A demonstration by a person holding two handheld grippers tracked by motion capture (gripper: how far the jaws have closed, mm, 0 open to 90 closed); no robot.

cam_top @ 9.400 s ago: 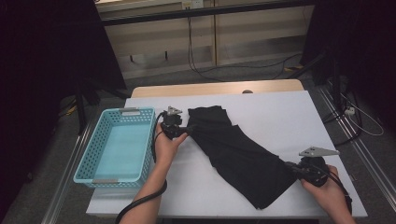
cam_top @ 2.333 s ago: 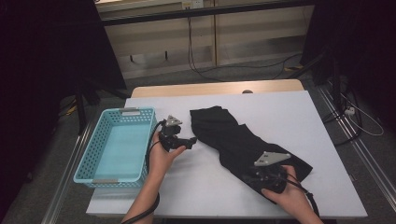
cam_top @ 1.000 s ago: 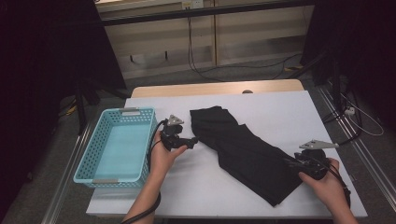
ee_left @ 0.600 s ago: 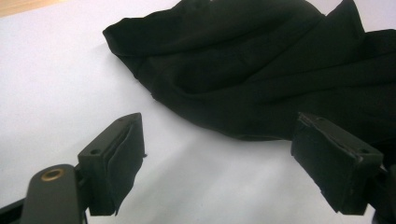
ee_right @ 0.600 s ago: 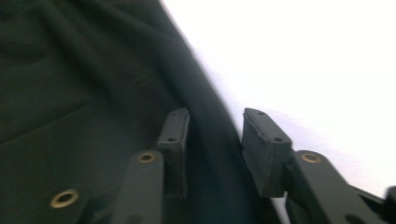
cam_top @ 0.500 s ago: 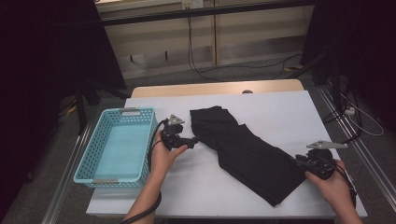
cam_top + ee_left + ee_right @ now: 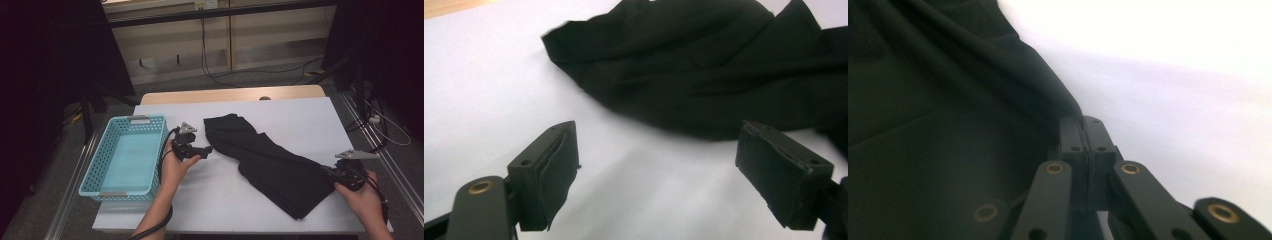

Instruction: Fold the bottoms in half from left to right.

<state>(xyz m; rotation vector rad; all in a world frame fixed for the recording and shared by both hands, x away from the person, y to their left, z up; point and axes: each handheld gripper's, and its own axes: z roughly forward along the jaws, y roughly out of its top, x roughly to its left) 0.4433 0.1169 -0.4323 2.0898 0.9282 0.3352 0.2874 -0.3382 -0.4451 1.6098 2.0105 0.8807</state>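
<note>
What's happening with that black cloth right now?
Right gripper just closed, pinching black cloth edge. Left gripper open, short of the cloth. Blue basket sits aside; nothing blocking.

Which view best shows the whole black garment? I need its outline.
The high view: the black garment lies diagonally across the table. The left gripper view shows one bunched end; the right gripper view shows just its edge, pinched.

The high view is dim, with dark corners around the white table [image 7: 280, 115], which is evenly lit. In the right gripper view the table beyond the fingers is overexposed and soft. The black cloth [image 7: 704, 65] shows little detail.
</note>
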